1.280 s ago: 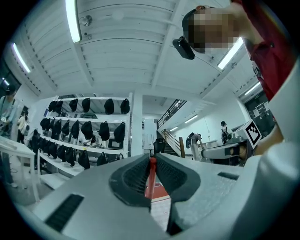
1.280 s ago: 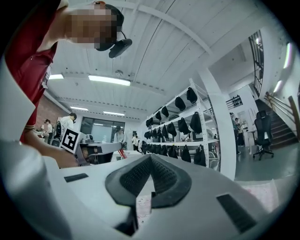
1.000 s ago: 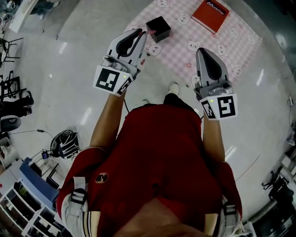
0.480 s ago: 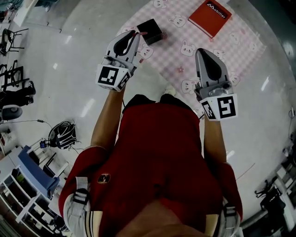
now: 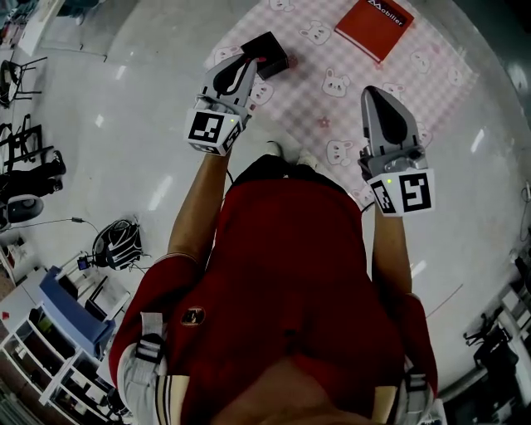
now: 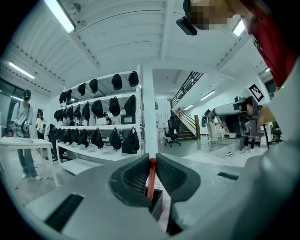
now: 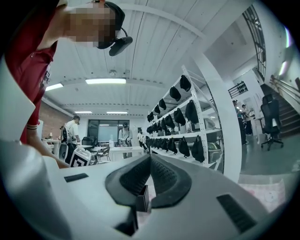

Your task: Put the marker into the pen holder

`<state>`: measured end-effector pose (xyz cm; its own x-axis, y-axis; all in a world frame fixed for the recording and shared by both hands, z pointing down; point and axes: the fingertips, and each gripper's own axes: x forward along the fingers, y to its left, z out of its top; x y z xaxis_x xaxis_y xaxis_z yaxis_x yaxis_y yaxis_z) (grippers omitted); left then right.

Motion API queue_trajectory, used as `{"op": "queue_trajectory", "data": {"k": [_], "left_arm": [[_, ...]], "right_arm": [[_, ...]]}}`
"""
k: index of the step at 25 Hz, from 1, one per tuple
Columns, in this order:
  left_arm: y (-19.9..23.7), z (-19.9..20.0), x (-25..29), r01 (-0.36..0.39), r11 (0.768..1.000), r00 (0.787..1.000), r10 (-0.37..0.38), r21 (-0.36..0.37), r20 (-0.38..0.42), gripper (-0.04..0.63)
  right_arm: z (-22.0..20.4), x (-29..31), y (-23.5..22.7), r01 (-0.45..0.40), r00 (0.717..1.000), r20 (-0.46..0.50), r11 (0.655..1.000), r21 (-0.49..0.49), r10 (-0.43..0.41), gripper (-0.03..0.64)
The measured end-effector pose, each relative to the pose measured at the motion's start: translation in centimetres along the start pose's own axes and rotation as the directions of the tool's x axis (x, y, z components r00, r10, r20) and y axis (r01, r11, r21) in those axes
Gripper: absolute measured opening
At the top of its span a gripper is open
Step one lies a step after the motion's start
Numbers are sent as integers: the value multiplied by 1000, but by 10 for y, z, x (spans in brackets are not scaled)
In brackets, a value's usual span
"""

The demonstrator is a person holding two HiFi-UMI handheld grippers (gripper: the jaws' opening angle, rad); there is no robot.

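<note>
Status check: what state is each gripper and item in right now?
left gripper: shut on the marker.
marker: red, gripped, lower end at the pen holder's opening.
pen holder: black, upright on the checked cloth, open top.
right gripper: shut, empty.
red book: closed, flat on the cloth.

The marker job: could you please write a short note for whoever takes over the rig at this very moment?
Left gripper: shut on the red marker, held upright over the black pen holder.
Right gripper: jaws together, nothing between them, held off to the side.
Things: the pen holder stands on the checked cloth, with a red book farther back on the cloth.
Done: marker picked up and brought to the holder; its lower end is at the opening.
Left: lower it in, open the left jaws, pull the gripper away.
</note>
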<state>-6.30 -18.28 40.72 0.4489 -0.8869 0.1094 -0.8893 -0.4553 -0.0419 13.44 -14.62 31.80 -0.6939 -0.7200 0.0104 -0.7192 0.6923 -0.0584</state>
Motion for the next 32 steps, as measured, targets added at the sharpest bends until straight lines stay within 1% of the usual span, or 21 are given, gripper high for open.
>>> {"op": "queue_trajectory", "data": {"k": [4,8,16,23,32], "left_arm": [[2,-16,5,22,1000,999,-22,15,-30,48],[7,-30,13,36,999,999,-36,19,-33,48],[15,-62,25,62,998,996,-61,7,-68,48],[18,-75,31,97,995,991,-97,-1,-89,48],[13,-95,43,140,990,983,-136,17,-120,46]], "right_arm": [[-2,3,5,19,1000,-21,1000,-10,-20,-2],[-7,9,6,39,998,-41,999,-14,-39,-2],[-20,17,6,71,994,-86,997,-22,-73,-2],[-22,24,10,98,990,-100,995,-26,-100,-2],[-31,23,0,137,983,-116,990,-31,-140,-2]]}}
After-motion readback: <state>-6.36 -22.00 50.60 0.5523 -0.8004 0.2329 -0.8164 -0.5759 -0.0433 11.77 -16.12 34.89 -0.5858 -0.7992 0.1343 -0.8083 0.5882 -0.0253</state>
